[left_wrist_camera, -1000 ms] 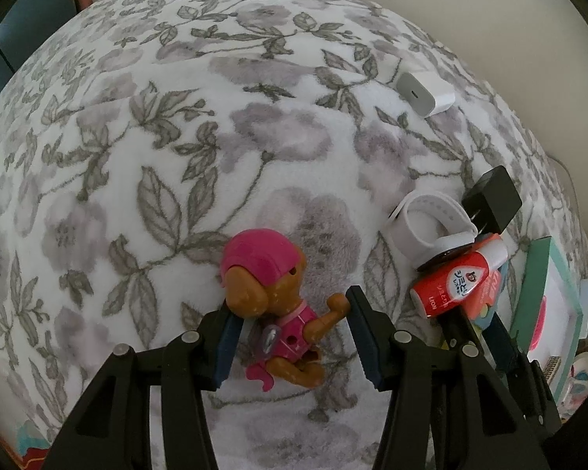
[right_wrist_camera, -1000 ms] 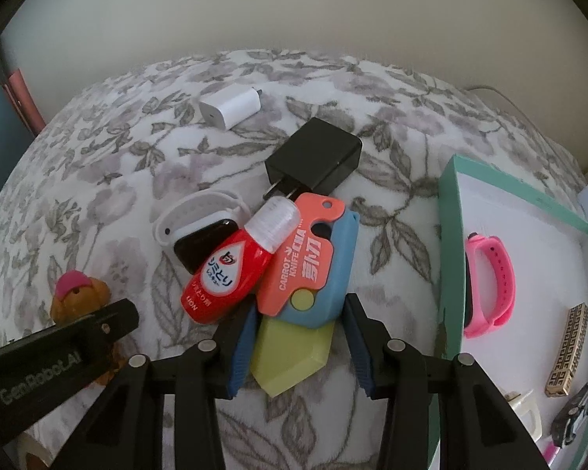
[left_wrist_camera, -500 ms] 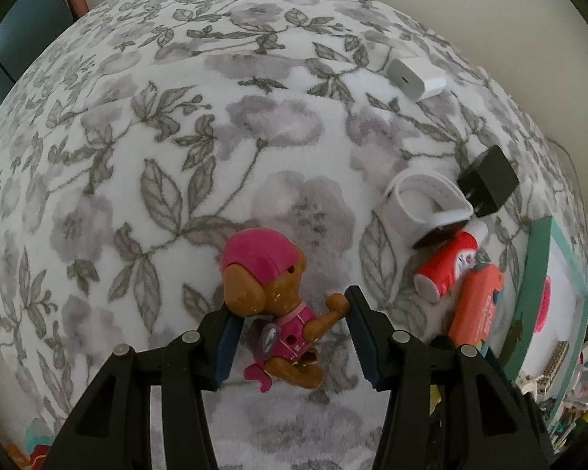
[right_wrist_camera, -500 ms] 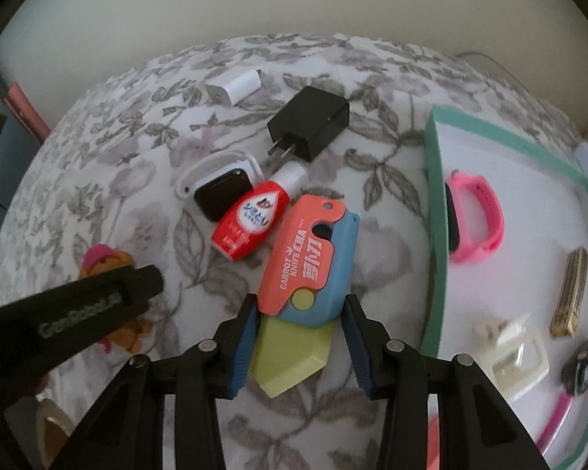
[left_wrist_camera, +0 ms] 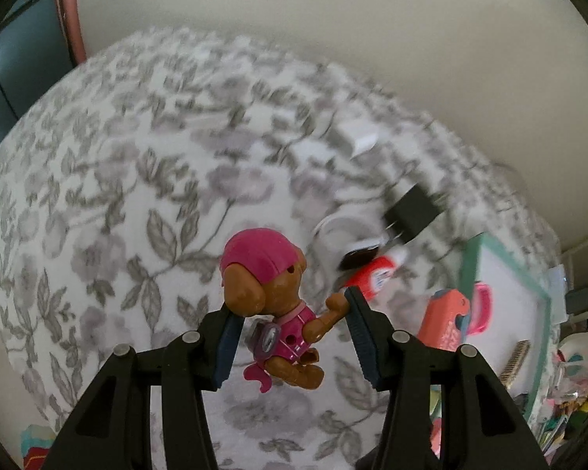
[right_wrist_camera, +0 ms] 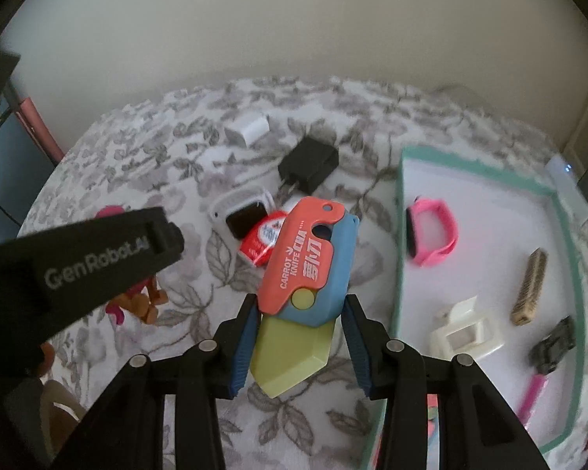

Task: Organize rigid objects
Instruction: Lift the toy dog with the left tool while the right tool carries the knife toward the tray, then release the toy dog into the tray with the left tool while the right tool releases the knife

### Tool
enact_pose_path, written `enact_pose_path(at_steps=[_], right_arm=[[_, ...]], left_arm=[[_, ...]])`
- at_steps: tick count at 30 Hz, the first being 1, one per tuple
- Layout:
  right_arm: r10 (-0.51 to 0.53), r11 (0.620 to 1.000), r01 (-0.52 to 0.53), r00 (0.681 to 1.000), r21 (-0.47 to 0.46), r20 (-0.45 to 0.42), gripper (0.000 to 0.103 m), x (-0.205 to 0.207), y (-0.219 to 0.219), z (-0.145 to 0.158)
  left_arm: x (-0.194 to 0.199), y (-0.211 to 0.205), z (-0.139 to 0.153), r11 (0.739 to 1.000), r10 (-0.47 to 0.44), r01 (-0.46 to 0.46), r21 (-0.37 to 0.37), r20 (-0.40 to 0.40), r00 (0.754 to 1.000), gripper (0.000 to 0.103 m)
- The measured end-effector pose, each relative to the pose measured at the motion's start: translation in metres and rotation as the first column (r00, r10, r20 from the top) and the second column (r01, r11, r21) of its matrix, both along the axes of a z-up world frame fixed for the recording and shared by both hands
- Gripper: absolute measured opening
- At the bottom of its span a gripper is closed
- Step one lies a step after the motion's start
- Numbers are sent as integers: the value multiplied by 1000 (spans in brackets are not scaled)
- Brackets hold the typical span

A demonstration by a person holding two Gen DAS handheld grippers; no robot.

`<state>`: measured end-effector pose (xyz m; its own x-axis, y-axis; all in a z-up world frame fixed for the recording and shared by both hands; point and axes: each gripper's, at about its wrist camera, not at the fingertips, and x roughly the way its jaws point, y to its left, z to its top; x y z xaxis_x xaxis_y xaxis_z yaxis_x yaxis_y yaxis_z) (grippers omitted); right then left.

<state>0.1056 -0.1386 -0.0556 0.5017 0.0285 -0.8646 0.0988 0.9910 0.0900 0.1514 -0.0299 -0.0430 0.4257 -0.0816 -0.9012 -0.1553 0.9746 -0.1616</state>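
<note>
A: Both grippers had cargo, then?

B: Yes. The left gripper point(left_wrist_camera: 290, 337) was clamped on the toy dog point(left_wrist_camera: 272, 305), one pad at its back and the other against its raised paw. The right gripper point(right_wrist_camera: 298, 342) was pinched on the carrot knife point(right_wrist_camera: 305, 270), its pads on the yellow-green blade end. Both toys hung clear of the floral blanket point(left_wrist_camera: 98, 196), to the left of the teal tray point(right_wrist_camera: 398, 235).

A: How would you have finished the carry?

B: I'd have kept each grip steady, crossed the tray's near wall with room to spare, and lowered onto bare white floor, away from the pink band point(right_wrist_camera: 431, 235) and the white clip point(right_wrist_camera: 464, 333). The paw grip looked thin, so no twisting.

A: And the toys themselves?

B: The dog was brown, with a magenta cap and suit. The knife had a coral cover marked "CARROT KNIFE" over a blue body, with a yellow-green button.
</note>
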Motion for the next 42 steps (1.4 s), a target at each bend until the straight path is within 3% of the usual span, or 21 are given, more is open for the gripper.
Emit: enact_pose_path(at_steps=[7, 11, 20, 27, 31, 33, 36, 42], right_arm=[[-59, 991, 69, 994, -110, 88, 45, -10, -23, 25], [-136, 984, 147, 986, -101, 100, 45, -13, -55, 26], [-324, 937, 338, 935, -87, 143, 45, -32, -122, 35], [-465, 867, 490, 861, -90, 205, 45, -54, -170, 45], [-538, 829, 555, 825, -69, 171, 45, -58, -195, 35], [-559, 819, 571, 816, -54, 145, 45, -58, -203, 27], [-561, 818, 571, 818, -64, 126, 45, -56, -207, 18], [-551, 828, 555, 831, -77, 69, 46, -52, -208, -1]], left_arm=[[-1, -7, 28, 997, -44, 50, -59, 92, 995, 53], [-5, -26, 36, 992, -96, 105, -73, 124, 988, 53], [-11, -79, 45, 972, -216, 227, -57, 150, 965, 53], [-16, -125, 46, 940, -334, 341, -22, 159, 929, 53], [-17, -150, 38, 919, -394, 394, 35, 143, 908, 53], [-14, -157, 31, 916, -401, 401, 22, 118, 908, 53], [-11, -168, 18, 911, -410, 413, -16, 82, 908, 54], [-12, -181, -3, 899, -438, 439, 0, 57, 897, 54]])
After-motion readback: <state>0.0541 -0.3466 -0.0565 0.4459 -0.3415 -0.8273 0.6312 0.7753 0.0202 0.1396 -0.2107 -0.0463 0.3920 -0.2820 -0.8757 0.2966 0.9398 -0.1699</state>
